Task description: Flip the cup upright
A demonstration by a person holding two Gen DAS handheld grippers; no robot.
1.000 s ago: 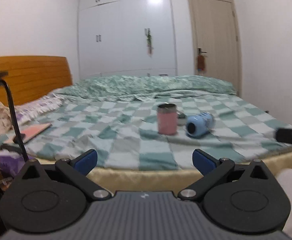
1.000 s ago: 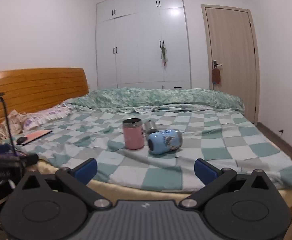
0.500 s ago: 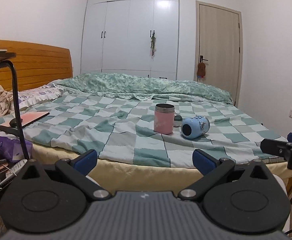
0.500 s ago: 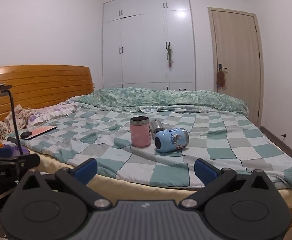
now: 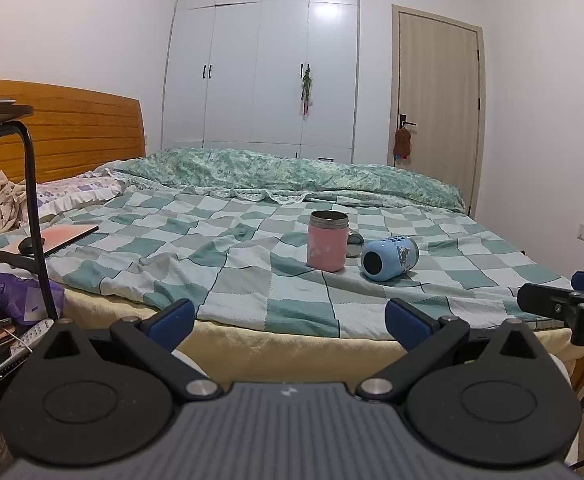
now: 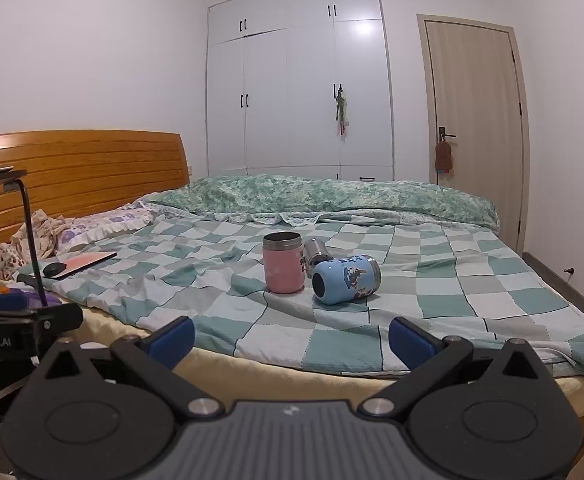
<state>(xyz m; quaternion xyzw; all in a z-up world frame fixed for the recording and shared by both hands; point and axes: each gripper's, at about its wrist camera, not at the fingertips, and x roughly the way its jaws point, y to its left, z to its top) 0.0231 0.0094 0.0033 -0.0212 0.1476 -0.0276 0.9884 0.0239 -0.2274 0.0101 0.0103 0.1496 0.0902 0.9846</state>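
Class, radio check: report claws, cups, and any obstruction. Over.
Both claws, left claw and right claw, open, empty, short of bed. Blue cup on its side; pink cup upright beside it. Approach unobstructed.

We see the blue cup [image 6: 346, 279] lying sideways beside the upright pink cup [image 6: 283, 263], our right gripper [image 6: 291, 338] spread wide

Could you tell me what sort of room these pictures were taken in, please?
A home bedroom, most likely: a bed with a wooden headboard fills the view, a white wardrobe stands behind it, and a door is beside that.
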